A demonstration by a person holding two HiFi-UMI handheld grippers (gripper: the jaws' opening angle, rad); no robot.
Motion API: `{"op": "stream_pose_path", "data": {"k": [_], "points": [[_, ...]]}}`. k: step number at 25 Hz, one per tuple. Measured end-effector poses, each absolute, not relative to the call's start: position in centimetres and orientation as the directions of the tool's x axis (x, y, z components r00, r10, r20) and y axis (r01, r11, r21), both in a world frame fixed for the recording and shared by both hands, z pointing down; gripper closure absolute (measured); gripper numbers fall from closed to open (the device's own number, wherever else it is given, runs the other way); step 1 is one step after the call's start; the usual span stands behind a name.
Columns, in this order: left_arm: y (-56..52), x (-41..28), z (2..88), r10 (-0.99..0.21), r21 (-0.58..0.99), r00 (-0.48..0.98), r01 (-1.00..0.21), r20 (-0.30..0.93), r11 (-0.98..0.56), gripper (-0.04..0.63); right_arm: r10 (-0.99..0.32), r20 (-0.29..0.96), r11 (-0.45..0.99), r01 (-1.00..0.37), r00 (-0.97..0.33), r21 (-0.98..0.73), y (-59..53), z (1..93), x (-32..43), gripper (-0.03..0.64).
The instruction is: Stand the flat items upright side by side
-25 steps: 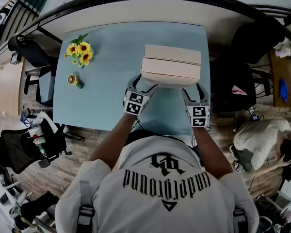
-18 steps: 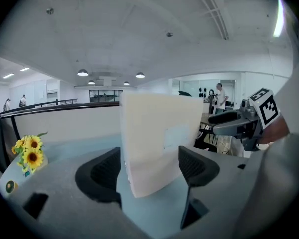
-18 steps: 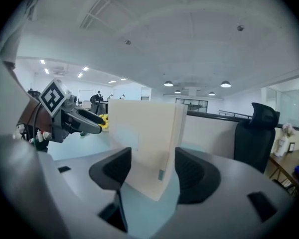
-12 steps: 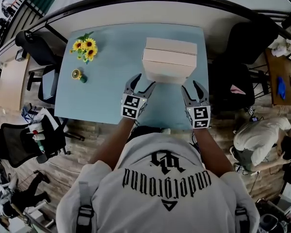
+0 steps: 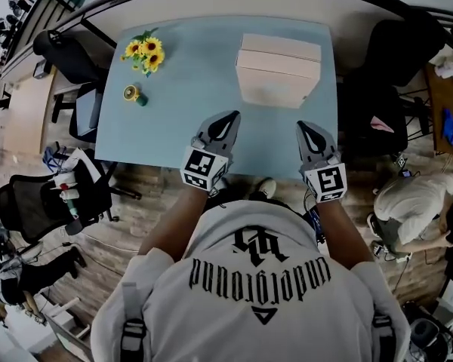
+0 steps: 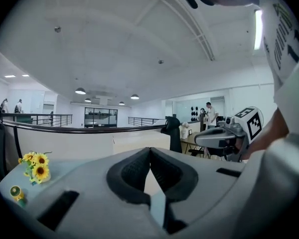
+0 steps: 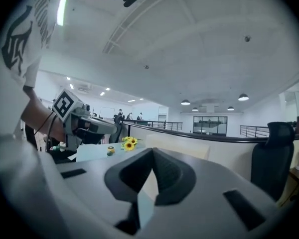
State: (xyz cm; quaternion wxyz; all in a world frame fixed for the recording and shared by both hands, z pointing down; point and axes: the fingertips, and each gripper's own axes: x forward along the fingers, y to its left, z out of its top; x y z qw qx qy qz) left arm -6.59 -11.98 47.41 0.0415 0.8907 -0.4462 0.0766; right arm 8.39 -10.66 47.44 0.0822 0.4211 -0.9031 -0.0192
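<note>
- Your left gripper (image 5: 228, 118) is clenched on nothing; its jaws have just been closing and the pads meet with only air between them
- Your right gripper (image 5: 306, 128) is in the same state, pinched tight and empty, its jaws likewise just closed
- The two flat boxes (image 5: 279, 70) stand ahead of both tips and well apart from them, more in line with the right gripper than the left; they look upright on their long edges, faces touching, so I judge the standing done
- What seems left is a check and a clean exit; hold both tips level and short of the near box, since a nudge on its broad face could tip the pair
- If a box needs squaring, come in from the two short ends together, not from the face turned to you
- The near edge of the table (image 5: 174, 119) runs just under the grippers, and its right edge lies close outside your right gripper
- The sunflowers (image 5: 145, 51) and the small yellow and green ornament (image 5: 134, 94) sit ahead and left of the left gripper, well apart
- Bare tabletop lies between the two grippers and the boxes, the freest room for any move
</note>
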Motion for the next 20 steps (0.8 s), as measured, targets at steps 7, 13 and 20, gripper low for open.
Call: {"op": "stream_pose_path", "data": {"k": [7,13,20], "points": [[-8.5,-7.9,45.4,-0.721,0.031,0.676,-0.733,0.152,-0.680,0.597,-0.775,0.106,0.632,-0.765,-0.624,0.121,-6.6,45.0,7.0,0.611],[-3.4,-12.1,43.8,-0.671,0.028,0.730,-0.679,0.131,-0.734,0.597,-0.804,0.072,0.594,-0.796,-0.590,0.113,-1.4,43.0,3.6,0.612],[3.3,-18.8,42.4,-0.638,0.017,0.764,-0.642,0.102,-0.766,0.597,-0.818,0.062,0.575,-0.808,-0.572,0.128,5.5,42.1,-3.1,0.612]]}}
